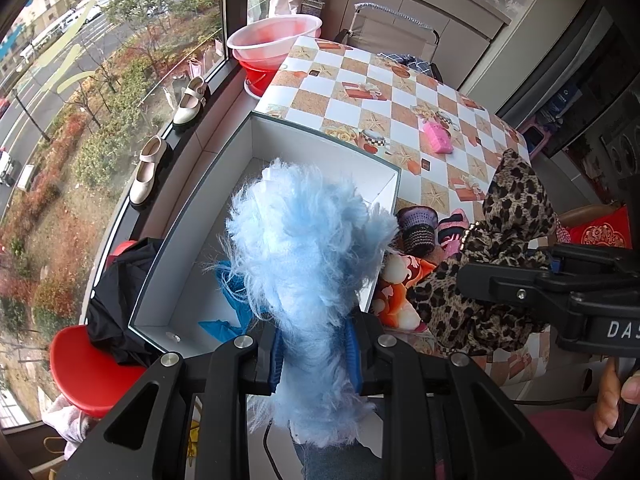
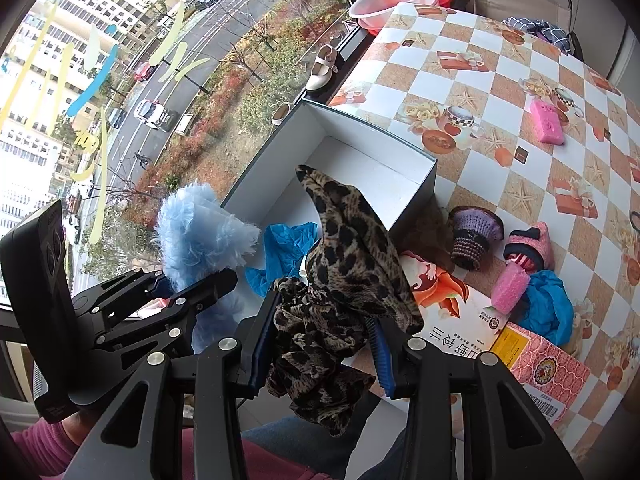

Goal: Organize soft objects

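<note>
While clamped in the left gripper (image 1: 314,354), blue fluff (image 1: 304,248) at frame centre, standing up in front of the white box (image 1: 192,256). Right gripper (image 2: 320,354) pressed together on leopard cloth (image 2: 344,264), low centre of its view, over the box's near edge. Blue tissue (image 2: 286,250) lying inside the box. Right of the box, on the checked table (image 2: 500,80): purple knit (image 2: 474,234), pink knit (image 2: 528,246), pink sponge (image 2: 510,288), touching the pink knit.
</note>
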The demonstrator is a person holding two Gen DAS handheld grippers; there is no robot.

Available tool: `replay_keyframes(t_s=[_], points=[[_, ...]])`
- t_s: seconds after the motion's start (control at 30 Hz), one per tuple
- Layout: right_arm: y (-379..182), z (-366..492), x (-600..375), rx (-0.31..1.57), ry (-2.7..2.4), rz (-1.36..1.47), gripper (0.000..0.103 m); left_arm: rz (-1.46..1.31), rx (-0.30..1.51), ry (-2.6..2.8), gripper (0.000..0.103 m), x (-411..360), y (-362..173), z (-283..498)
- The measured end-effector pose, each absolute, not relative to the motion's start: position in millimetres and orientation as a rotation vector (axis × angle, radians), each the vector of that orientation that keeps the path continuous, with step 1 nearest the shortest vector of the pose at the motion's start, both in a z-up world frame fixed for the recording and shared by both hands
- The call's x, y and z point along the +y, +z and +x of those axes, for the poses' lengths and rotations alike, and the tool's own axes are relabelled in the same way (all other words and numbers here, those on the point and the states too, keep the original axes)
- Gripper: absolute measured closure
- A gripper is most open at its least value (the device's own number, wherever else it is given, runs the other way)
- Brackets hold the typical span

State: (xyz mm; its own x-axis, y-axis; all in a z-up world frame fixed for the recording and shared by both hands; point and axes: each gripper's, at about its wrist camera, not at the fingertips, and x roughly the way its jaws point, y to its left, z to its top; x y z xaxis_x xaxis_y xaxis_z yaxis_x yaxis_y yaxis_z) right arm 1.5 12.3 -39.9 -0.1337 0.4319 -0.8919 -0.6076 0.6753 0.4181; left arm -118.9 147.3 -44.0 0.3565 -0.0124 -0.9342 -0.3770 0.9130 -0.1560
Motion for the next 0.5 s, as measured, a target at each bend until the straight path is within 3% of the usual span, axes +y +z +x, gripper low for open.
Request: replay_keyframes(t_s=[0.5], points=[[-40.5,-2.5,19.6,1.455,0.9,-0.18,0.06,-0.405,1.177,0.255,0.076,154.8,-45.0,-123.9]])
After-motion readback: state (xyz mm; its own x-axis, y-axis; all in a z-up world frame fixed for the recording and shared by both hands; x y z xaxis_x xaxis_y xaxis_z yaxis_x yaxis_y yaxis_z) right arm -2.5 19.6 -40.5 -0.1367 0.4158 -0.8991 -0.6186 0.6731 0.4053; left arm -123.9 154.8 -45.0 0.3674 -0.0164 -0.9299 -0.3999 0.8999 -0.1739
